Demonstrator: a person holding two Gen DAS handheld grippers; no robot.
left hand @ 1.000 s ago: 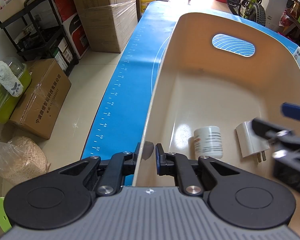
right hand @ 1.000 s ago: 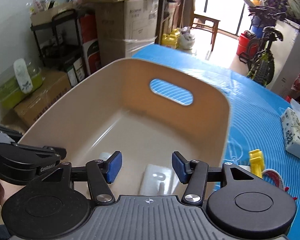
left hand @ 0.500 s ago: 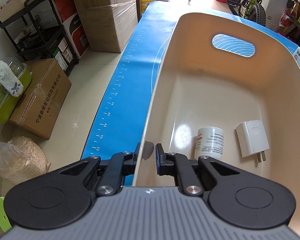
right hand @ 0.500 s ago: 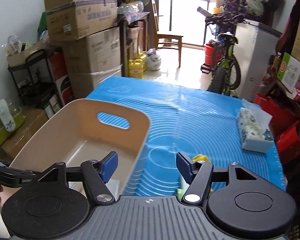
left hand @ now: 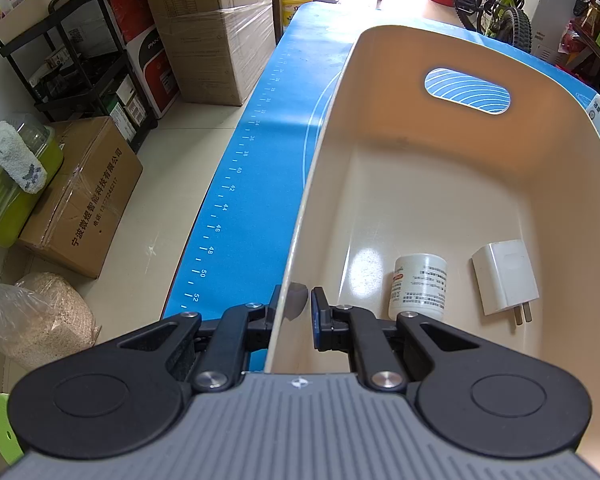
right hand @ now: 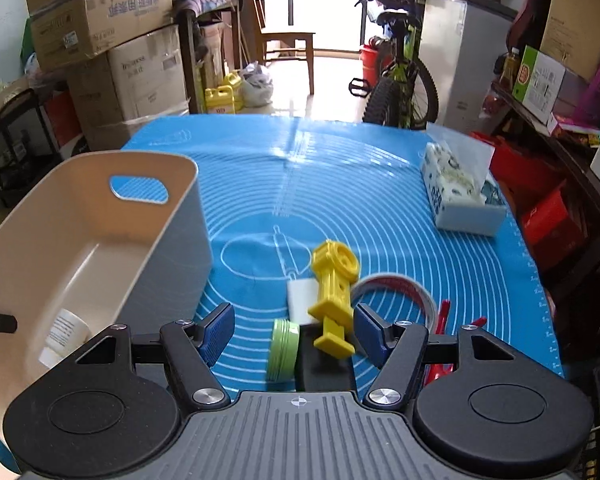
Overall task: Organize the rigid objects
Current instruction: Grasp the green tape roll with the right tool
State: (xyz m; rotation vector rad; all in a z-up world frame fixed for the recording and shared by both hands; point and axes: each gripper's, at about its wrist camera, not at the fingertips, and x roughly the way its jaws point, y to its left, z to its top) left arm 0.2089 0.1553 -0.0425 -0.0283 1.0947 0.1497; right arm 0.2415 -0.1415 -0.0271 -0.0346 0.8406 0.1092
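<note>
Right wrist view: yellow part [right hand: 334, 296] apparently untouched between open right tool's [right hand: 294, 330] fingers, jaws just widened.

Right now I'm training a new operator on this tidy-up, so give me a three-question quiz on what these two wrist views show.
1. True or false: the left gripper is clamped on the rim of the beige bin.
2. Which item already lies in the bin beside the white bottle?
A. white charger plug
B. yellow plastic part
C. green lid
3. Fill in: the right gripper has its jaws ____, over items on the blue mat.

Key: 1 true; 2 A; 3 open. Its jaws have just been opening, and nothing is pressed between them.
</note>
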